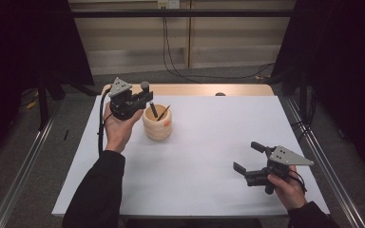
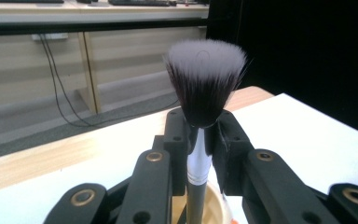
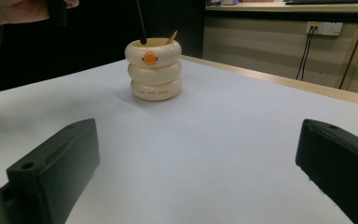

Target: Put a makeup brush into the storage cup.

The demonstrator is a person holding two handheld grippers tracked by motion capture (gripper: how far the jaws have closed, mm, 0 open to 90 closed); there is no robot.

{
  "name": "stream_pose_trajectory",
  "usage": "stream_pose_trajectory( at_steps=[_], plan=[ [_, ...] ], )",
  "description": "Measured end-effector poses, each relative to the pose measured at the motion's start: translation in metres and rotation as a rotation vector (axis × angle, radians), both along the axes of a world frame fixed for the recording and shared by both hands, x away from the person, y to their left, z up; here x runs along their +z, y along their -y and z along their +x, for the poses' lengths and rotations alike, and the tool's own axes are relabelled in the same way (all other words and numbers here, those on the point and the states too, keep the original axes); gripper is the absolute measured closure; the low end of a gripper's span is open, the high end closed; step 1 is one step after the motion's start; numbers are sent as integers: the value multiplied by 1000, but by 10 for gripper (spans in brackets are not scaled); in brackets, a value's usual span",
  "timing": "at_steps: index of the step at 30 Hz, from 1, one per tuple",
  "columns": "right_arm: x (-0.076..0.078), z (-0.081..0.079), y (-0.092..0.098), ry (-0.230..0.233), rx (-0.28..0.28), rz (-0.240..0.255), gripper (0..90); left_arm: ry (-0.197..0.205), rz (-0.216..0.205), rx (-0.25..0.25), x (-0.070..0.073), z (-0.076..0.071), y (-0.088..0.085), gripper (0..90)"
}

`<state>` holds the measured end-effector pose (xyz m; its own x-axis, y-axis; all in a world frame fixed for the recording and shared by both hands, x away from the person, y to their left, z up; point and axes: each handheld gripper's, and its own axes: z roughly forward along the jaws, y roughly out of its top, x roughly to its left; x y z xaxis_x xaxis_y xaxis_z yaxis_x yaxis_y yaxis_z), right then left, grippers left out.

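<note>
Right now the step in hand looks like putting the brush into the cup. The left gripper has its jaws closed tight on the brush just below the bristles, where the silver ferrule starts, and holds it bristles-up above the cup. In the high view the dark handle slants down past the cup's rim, so the lower end seems already inside; how deep it reaches I cannot tell. The cup, a cream stack of rings with an orange duck bill on its front, stands on the tabletop toward the far left corner, and a thin wooden stick already leans in it.

The right gripper waits near the right edge, close to the near right corner, with its jaws spread wide and nothing between them, aimed across the tabletop at the cup.

Next, I judge, the left hand should lower until the handle end rests on the cup's bottom, then part the jaws and lift straight away, so the brush settles against the rim without knocking the stick or tipping the cup.
</note>
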<state>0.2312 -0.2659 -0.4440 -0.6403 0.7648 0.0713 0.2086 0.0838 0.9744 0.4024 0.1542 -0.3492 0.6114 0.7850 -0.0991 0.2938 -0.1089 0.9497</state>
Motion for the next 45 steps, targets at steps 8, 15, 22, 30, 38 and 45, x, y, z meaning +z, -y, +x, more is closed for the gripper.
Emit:
stream_pose_trajectory(
  at_steps=[8, 15, 22, 30, 38, 45],
  plan=[
    [0, 0, 0, 0, -1, 0, 0, -7, 8, 4, -9, 1, -3, 774],
    [0, 0, 0, -3, -2, -5, 0, -21, 21, 11, -21, 2, -3, 774],
    [0, 0, 0, -2, -1, -1, 0, -28, 28, 7, -29, 2, -1, 773],
    [0, -1, 0, -4, -4, -3, 0, -31, 22, 0, -39, 2, 1, 773],
    [0, -1, 0, -9, -3, 1, 0, -36, 27, -13, -47, 3, 3, 772],
    [0, 0, 0, -10, -1, 0, 0, -48, 31, -10, -51, 2, 7, 771]
  ],
)
